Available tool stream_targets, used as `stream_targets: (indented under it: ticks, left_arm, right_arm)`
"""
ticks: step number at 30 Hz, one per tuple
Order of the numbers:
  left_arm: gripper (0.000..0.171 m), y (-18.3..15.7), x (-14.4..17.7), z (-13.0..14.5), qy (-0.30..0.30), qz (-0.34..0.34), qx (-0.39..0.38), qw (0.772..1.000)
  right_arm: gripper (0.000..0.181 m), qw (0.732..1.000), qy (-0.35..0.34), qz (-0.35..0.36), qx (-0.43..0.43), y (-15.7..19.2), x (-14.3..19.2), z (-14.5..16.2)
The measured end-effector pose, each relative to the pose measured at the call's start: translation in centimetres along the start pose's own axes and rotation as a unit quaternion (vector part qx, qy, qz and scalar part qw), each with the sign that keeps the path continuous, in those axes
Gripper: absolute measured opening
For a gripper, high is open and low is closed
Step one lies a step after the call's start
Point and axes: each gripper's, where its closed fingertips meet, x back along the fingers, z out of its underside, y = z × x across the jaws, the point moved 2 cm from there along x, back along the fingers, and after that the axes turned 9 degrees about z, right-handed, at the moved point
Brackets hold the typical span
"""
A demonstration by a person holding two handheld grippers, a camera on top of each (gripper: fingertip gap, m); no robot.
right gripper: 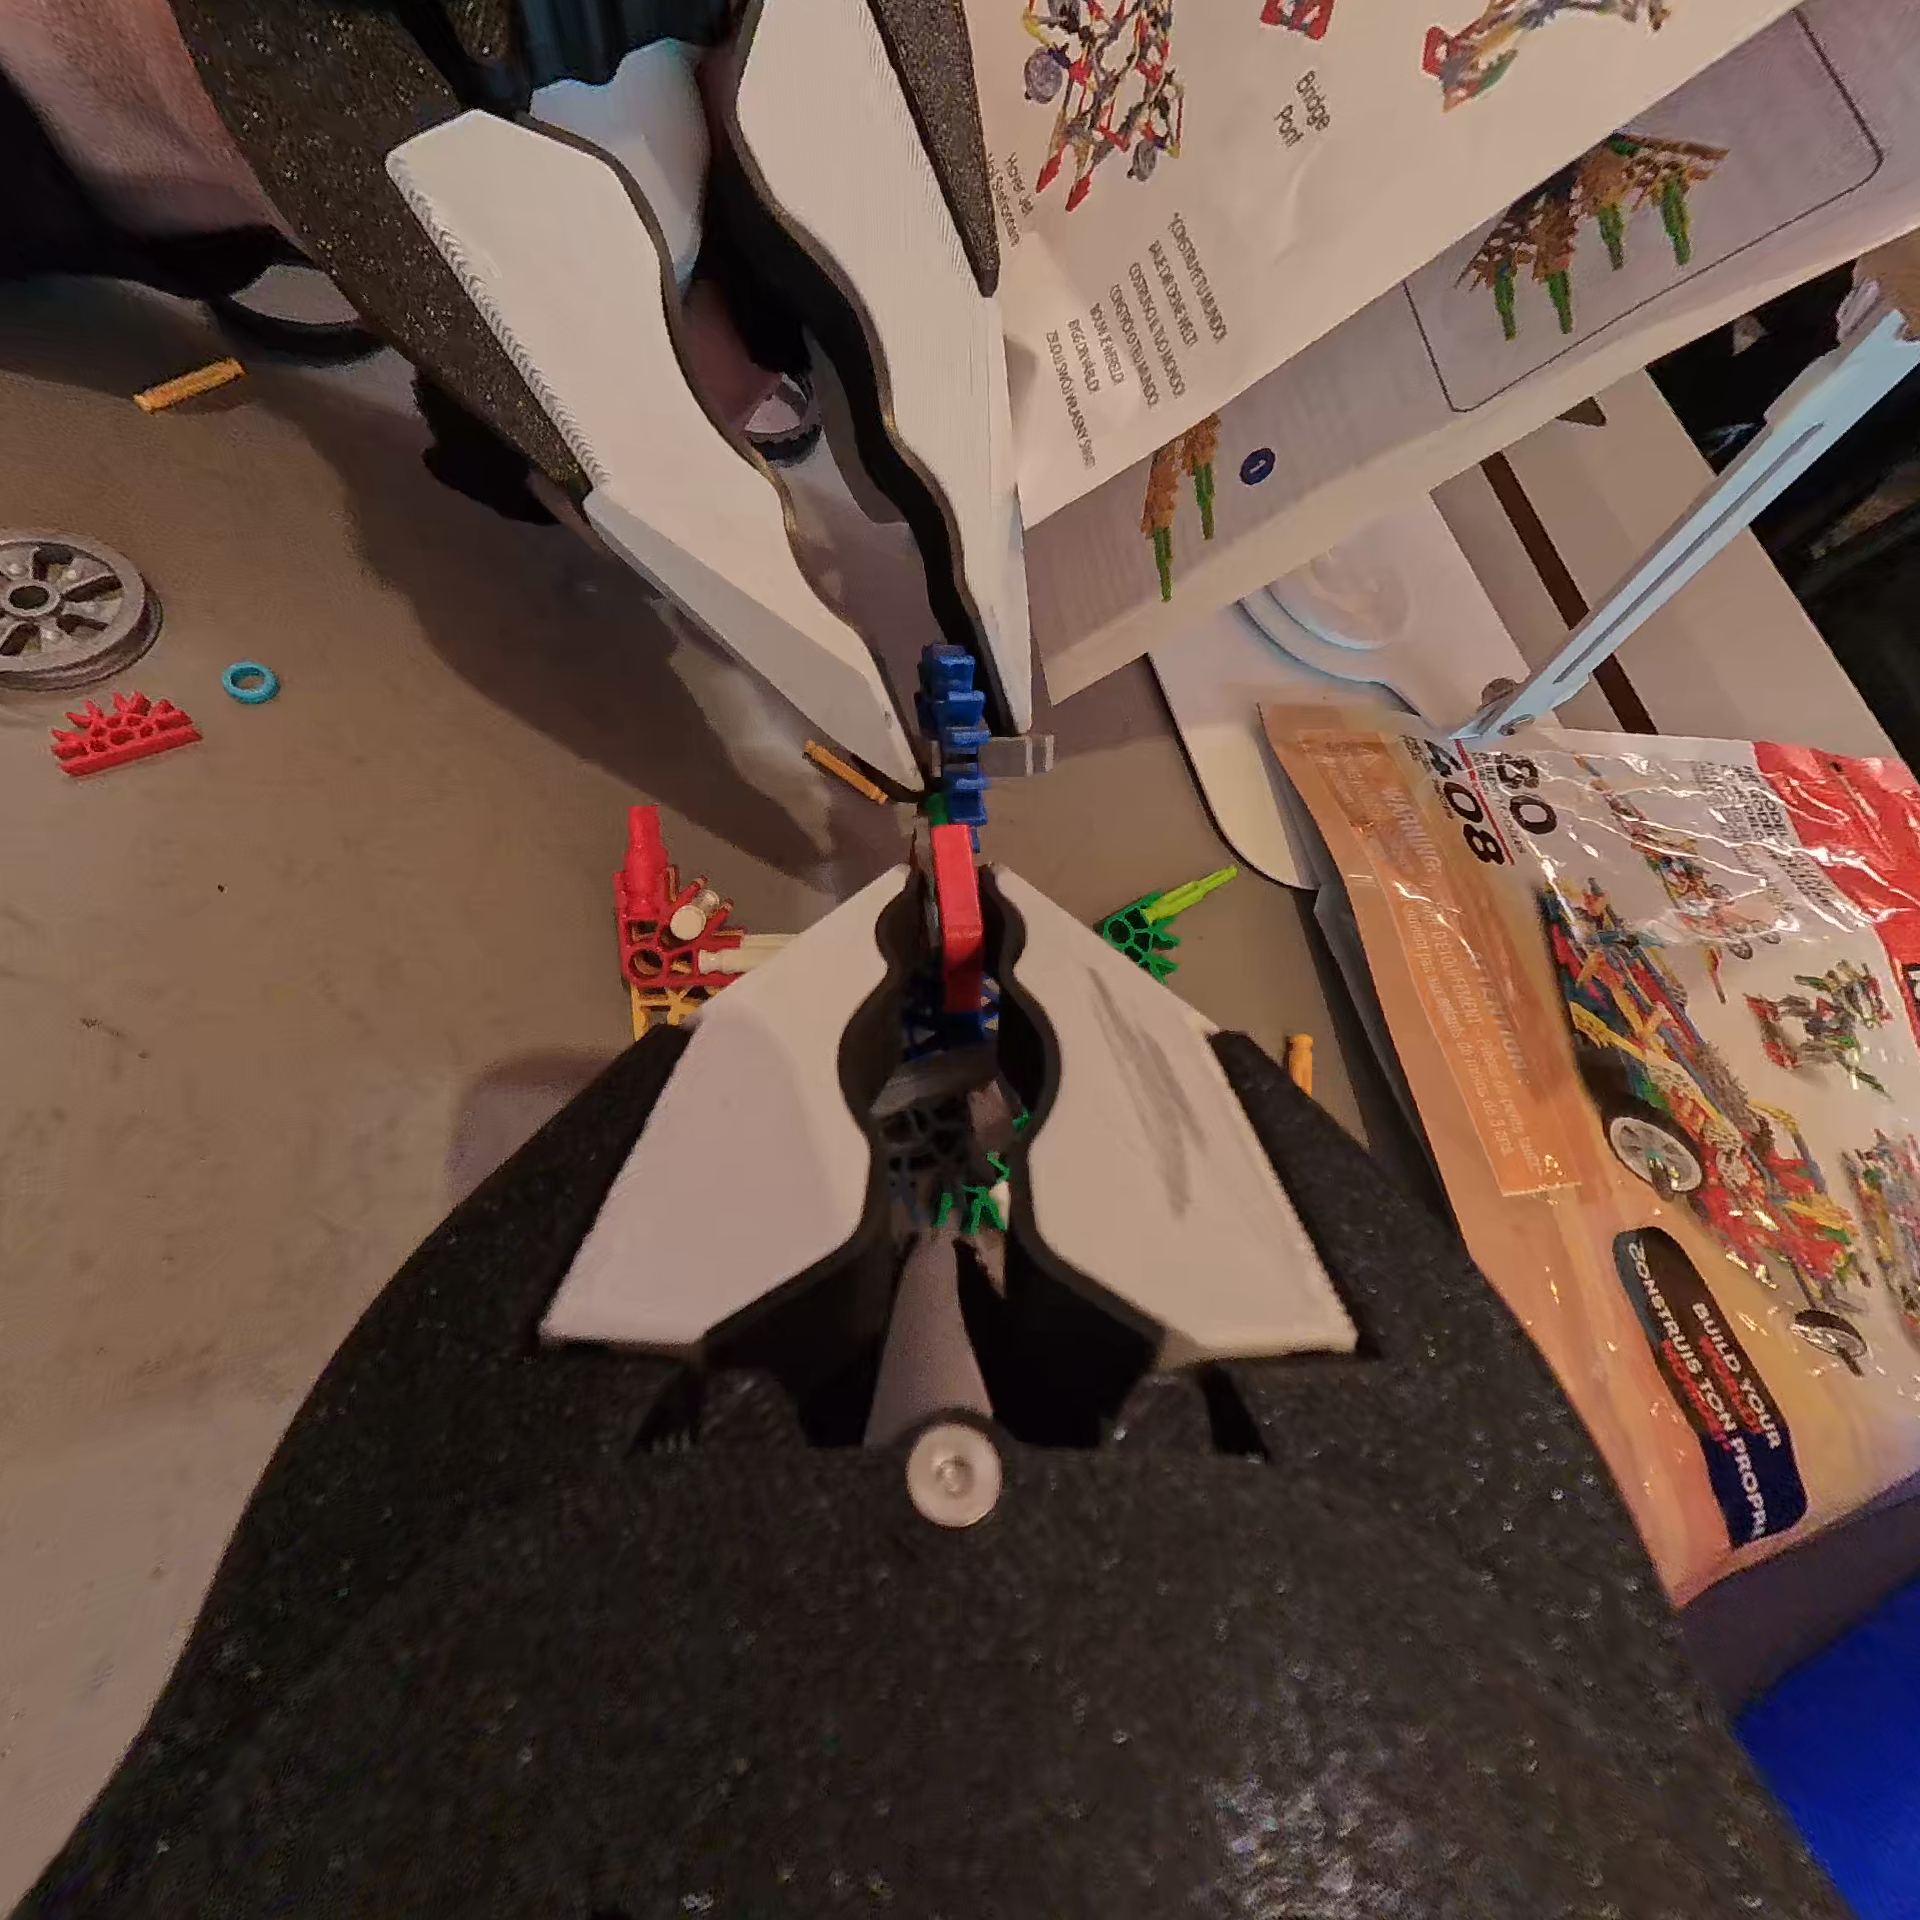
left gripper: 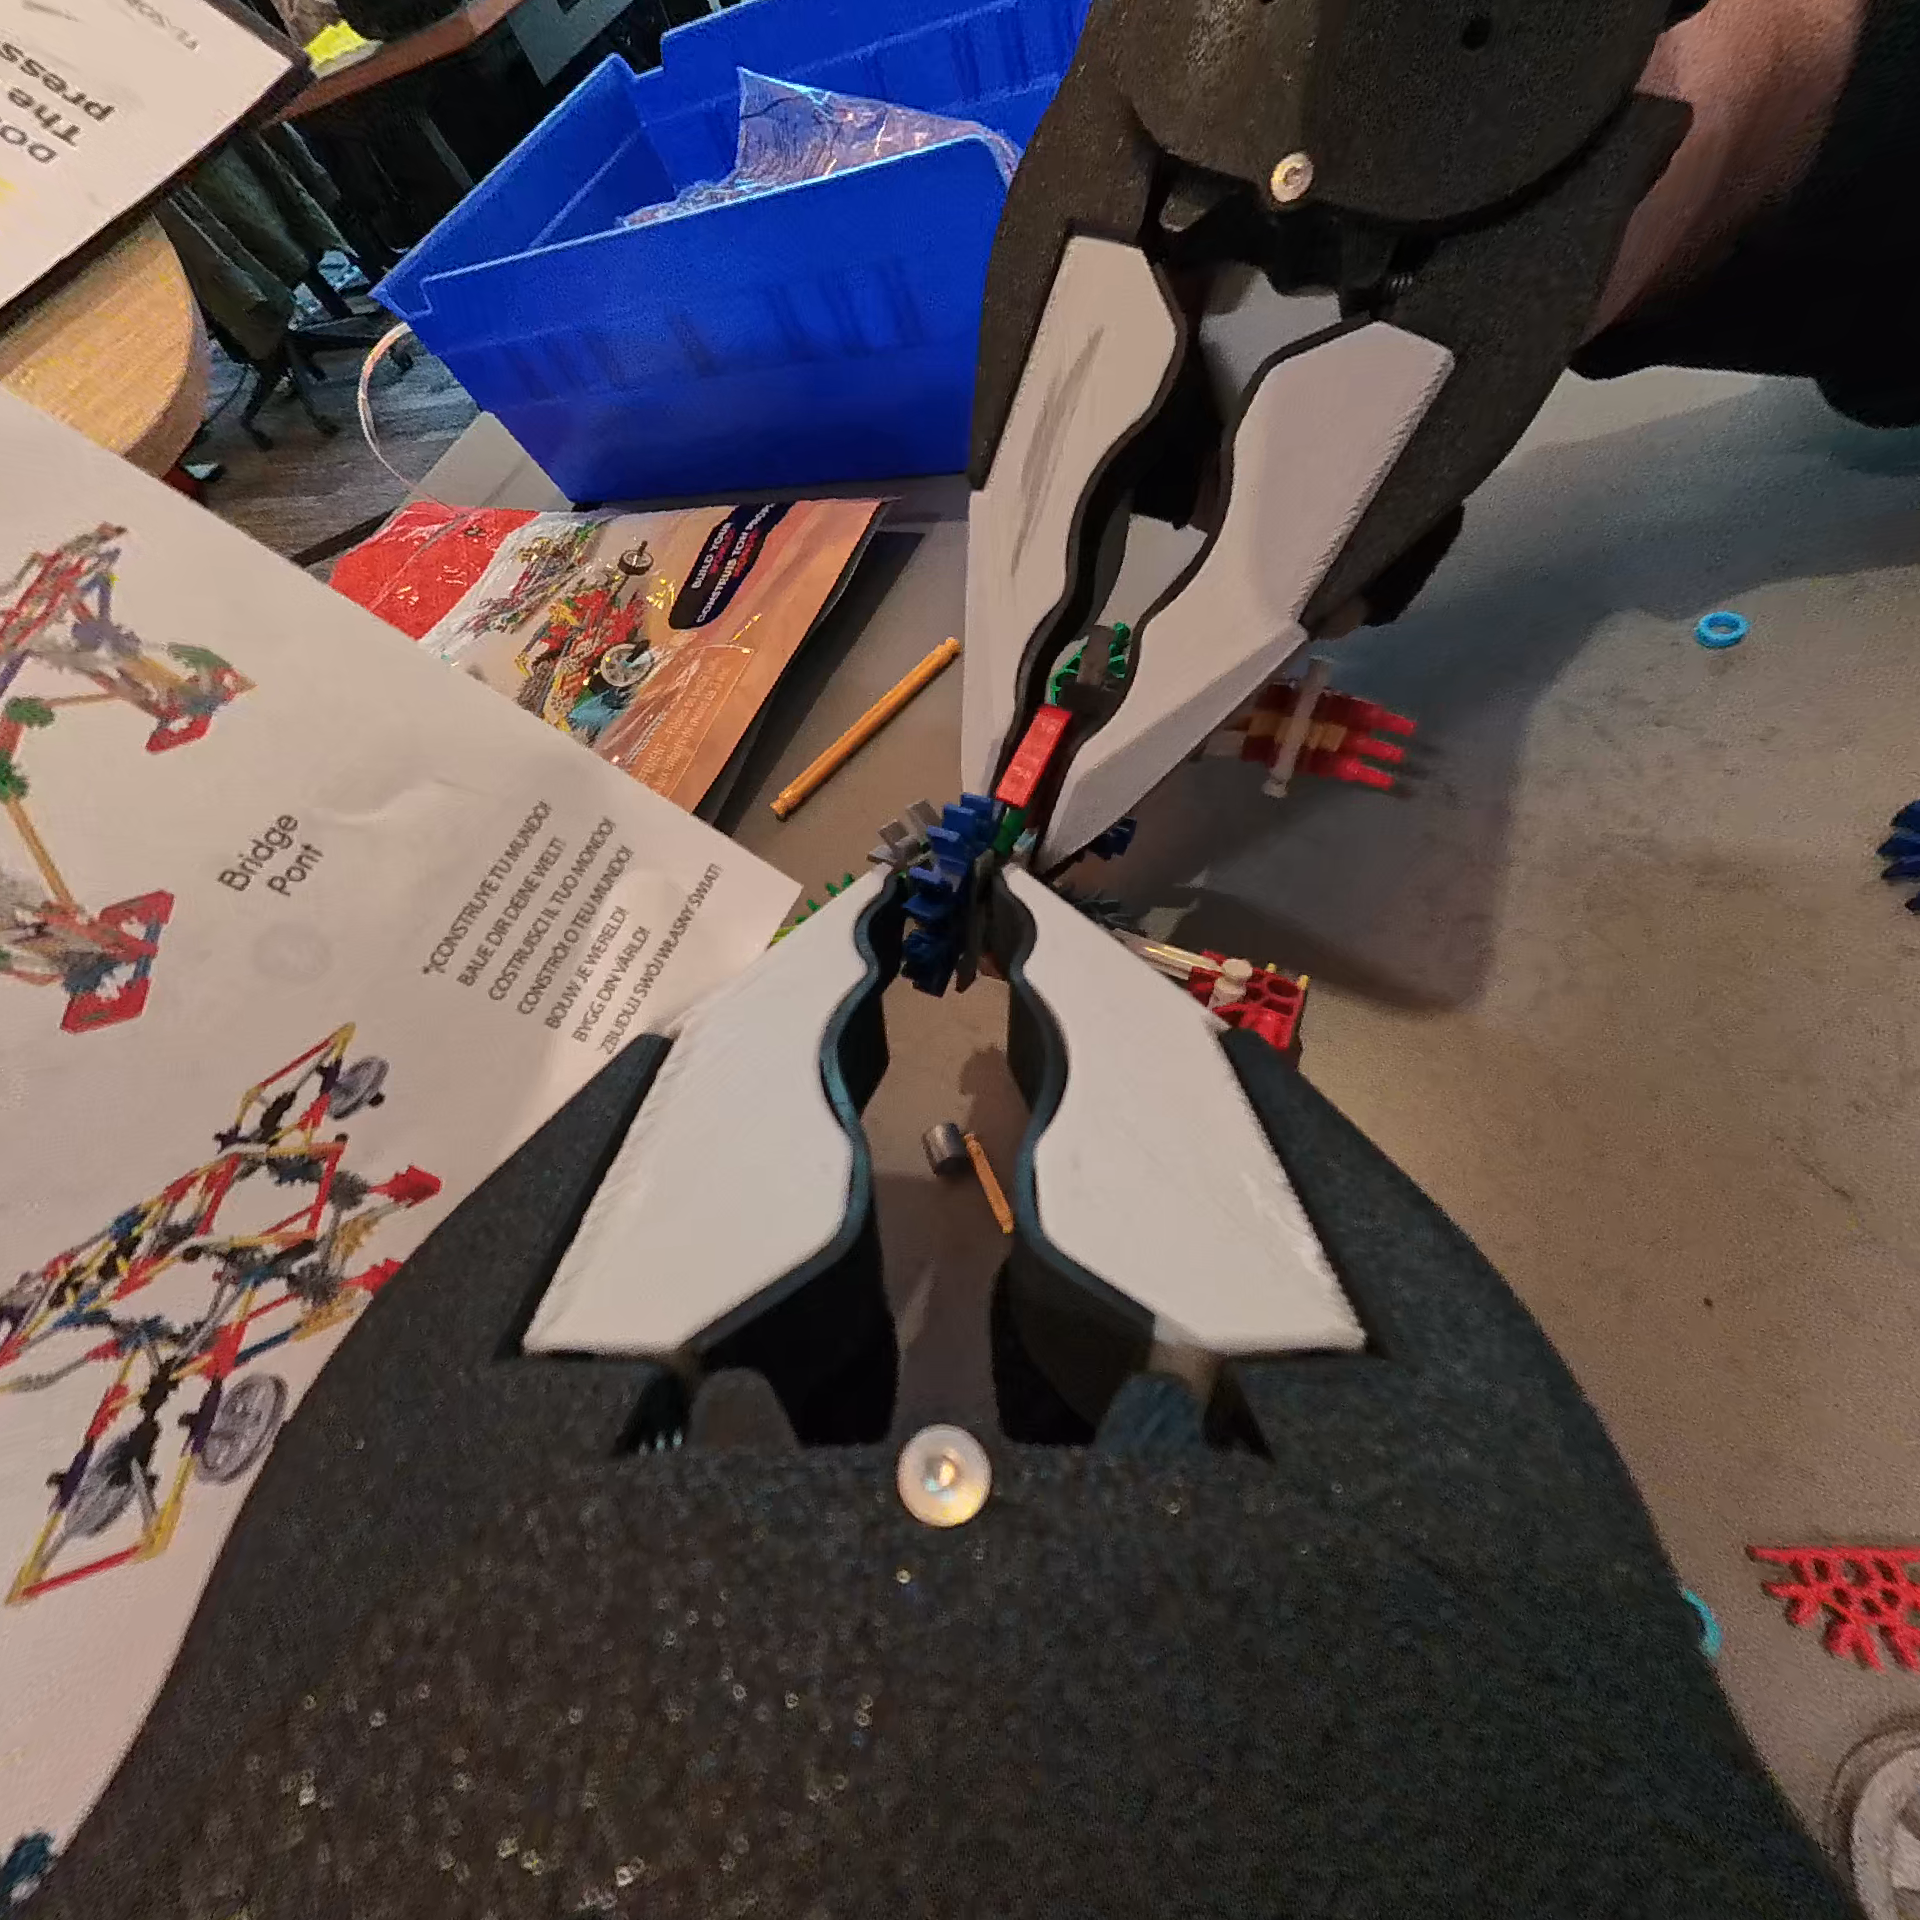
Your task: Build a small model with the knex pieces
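Observation:
In the left wrist view my left gripper (left gripper: pixel 945 883) is shut on a blue toothed connector (left gripper: pixel 940 909) with a grey piece (left gripper: pixel 899 842) beside it. My right gripper (left gripper: pixel 1023 821) comes down from above, tip to tip with the left, and is shut on a red piece (left gripper: pixel 1034 753) of the same small assembly. In the right wrist view my right gripper (right gripper: pixel 951 878) grips the red piece (right gripper: pixel 956 925); blue, black and green connectors (right gripper: pixel 935 1132) sit between its fingers. The left gripper (right gripper: pixel 966 748) holds the blue connector (right gripper: pixel 951 707) opposite. The assembly is held above the grey table (left gripper: pixel 1558 1039).
A blue bin (left gripper: pixel 707 343) stands behind. A printed instruction sheet (left gripper: pixel 312 883) and a parts bag (right gripper: pixel 1610 1039) lie to the sides. Loose on the table are a tan rod (left gripper: pixel 868 727), a red-yellow sub-assembly (right gripper: pixel 675 935), a green connector (right gripper: pixel 1143 930), a silver wheel (right gripper: pixel 62 603), a teal ring (right gripper: pixel 249 681) and a red connector (right gripper: pixel 125 732). The tips of both grippers are at nearly the same place. Both grippers' tips are roughly 20 cm from the silver wheel (right gripper: pixel 62 603).

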Motion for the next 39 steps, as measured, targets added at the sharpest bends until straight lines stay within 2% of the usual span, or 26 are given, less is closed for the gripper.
stream_targets:
  ticks: [12,27,30,33,35,39]
  left_arm:
    - [0.014,-0.2,0.1,0.0,-0.005,0.004,0.002,1.000]
    - [0.014,-0.4,0.1,-0.2,0.000,0.001,-0.005,1.000]
    - [0.020,-0.6,0.6,-0.6,-0.043,0.031,0.034,0.998]
    - [0.018,-0.9,0.5,-0.3,-0.030,0.042,0.037,0.998]
    - [0.026,-1.0,0.5,-0.1,-0.027,0.047,0.041,0.998]
    - [0.023,-1.5,0.6,-0.1,-0.032,0.069,0.054,0.996]
  right_arm:
    - [0.012,1.000,-0.007,0.013,0.001,0.3,-0.8,-0.5]
    - [0.006,1.000,-0.006,-0.008,-0.030,0.4,-0.7,-0.5]
    - [0.008,0.997,-0.026,-0.048,-0.058,0.8,-0.3,-0.7]
    - [0.008,0.993,-0.036,-0.076,-0.078,1.0,0.1,-0.6]
    - [0.008,0.991,-0.039,-0.099,-0.083,1.5,0.0,-0.5]
    - [0.008,0.986,-0.045,-0.125,-0.096,2.0,0.2,-0.6]
